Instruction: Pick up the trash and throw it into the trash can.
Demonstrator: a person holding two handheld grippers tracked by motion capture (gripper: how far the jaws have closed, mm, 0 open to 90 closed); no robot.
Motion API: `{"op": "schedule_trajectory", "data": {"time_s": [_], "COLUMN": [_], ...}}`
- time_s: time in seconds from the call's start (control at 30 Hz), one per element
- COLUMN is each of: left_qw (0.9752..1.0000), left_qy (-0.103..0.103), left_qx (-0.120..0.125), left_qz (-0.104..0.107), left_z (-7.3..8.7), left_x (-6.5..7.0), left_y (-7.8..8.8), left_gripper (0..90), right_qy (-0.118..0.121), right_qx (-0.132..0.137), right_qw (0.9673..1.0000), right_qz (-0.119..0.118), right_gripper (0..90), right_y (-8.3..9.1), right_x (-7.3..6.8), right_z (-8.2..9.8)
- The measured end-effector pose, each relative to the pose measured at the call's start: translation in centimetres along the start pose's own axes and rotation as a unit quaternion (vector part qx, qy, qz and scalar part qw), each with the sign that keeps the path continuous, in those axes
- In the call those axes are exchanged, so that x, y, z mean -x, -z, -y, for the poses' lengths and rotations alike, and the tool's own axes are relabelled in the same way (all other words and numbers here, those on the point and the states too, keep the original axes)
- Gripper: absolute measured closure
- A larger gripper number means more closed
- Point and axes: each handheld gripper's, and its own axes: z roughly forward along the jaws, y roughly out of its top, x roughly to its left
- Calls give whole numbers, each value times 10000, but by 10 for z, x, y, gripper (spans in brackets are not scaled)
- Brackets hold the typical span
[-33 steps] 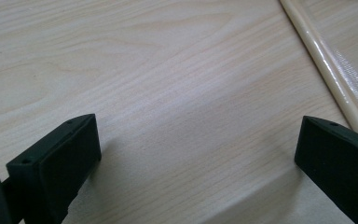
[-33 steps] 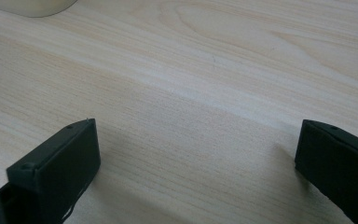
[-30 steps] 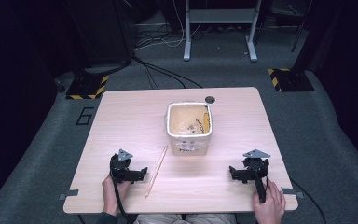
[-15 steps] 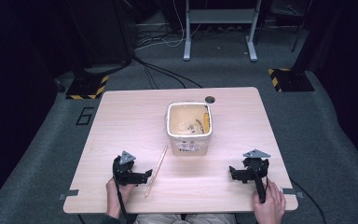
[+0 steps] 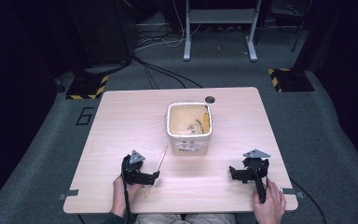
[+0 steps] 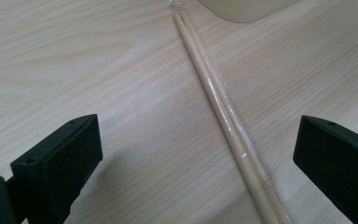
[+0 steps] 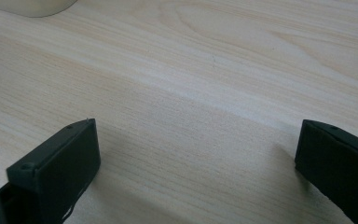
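The left gripper has its jaws spread wide, and a pair of wooden chopsticks in a thin clear wrapper lies flat on the table between them, nearer the right-hand jaw in the left gripper view and touching neither. The sticks run away from the jaws toward the rounded base of a cream tub at the top of that view, their far tip just beside it. The right gripper is likewise opened wide, with bare wood between its jaws and a corner of the same tub at the upper left of the right gripper view. From above, the left gripper sits at the near left of the table, held by a hand, with the chopsticks slanting from beside its jaws up toward the tub, which stands upright and open near the middle. The right gripper rests at the near right, well apart from the tub, gripped by the other hand.
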Motion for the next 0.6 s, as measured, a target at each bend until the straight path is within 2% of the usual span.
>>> {"op": "schedule_trajectory", "data": {"time_s": [0.03, 0.1, 0.3, 0.43, 0.47, 0.5, 0.6], "left_qw": [9999, 9999, 9999, 9998, 9997, 9996, 9995], "left_qy": [-94, -149, -136, -136, -221, -214, -268], "left_qx": [-28, -24, -54, -104, -136, -154, -186], "left_qz": [18, 26, 29, 60, 44, 29, 38], "left_z": [-2, -4, -6, -6, -7, -7, -7], "left_x": [3, 5, 6, 7, 7, 8, 8], "left_y": [-2, -3, -5, -6, -6, -6, -7], "left_gripper": [39, 60, 71, 148, 152, 156, 254], "right_qy": [1, 0, 0, 0, 0, 0, -1], "right_qx": [-1, -1, 0, 0, 1, 0, 0], "right_qw": [10000, 10000, 10000, 10000, 10000, 10000, 10000], "right_qz": [-1, -1, 0, 0, 0, -1, -1], "right_gripper": [0, 0, 0, 0, 0, 0, 0], "right_y": [0, 0, 0, 0, 0, 0, 0], "right_x": [0, 0, 0, 0, 0, 0, 0], "right_z": [0, 0, 0, 0, 0, 0, 0]}}
